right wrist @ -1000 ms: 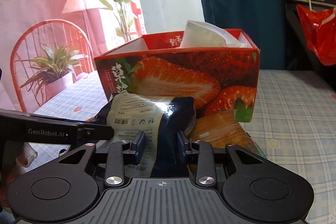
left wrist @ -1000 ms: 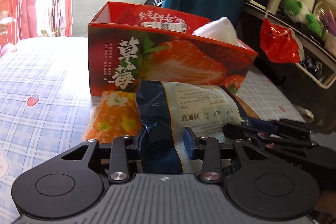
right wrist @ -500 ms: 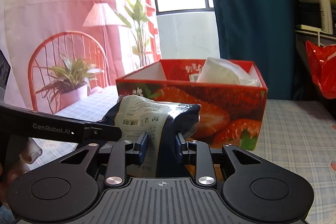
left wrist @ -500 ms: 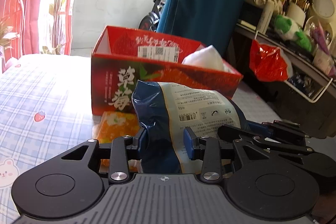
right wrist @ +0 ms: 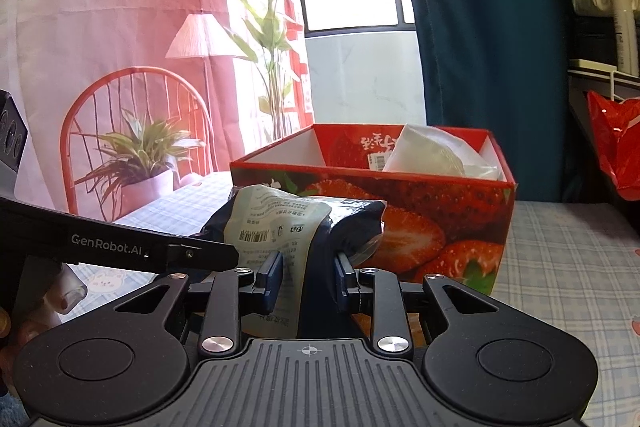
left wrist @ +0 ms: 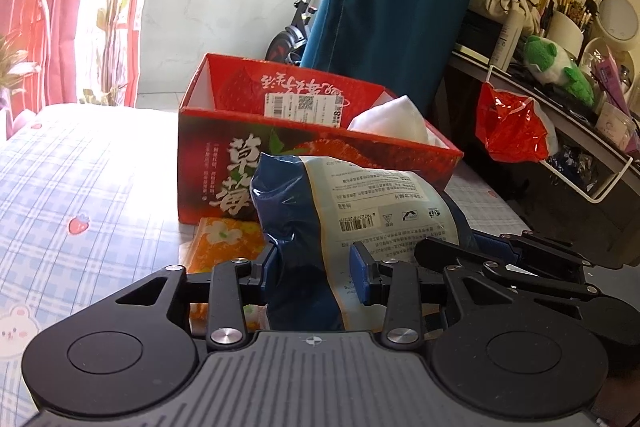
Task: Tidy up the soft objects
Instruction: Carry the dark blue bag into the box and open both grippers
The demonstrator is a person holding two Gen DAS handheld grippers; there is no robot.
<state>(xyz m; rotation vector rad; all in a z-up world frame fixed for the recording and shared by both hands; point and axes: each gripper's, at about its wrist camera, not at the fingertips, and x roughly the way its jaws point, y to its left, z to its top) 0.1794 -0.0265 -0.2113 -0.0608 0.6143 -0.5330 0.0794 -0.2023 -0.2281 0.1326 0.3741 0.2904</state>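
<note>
Both grippers, left gripper [left wrist: 314, 269] and right gripper [right wrist: 307, 277], pinch the blue snack bag [left wrist: 344, 211] crosswise; the strawberry box [left wrist: 320, 147] sits just ahead, beyond it.

Orange packet [left wrist: 224, 239] (flowered) half hidden behind snack bag [left wrist: 340, 211].

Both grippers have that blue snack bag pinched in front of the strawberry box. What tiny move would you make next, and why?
Probably carry the bag forward over the box rim. Both the left gripper and right gripper clamp it. The box is open, with room beside the white bundle.
</note>
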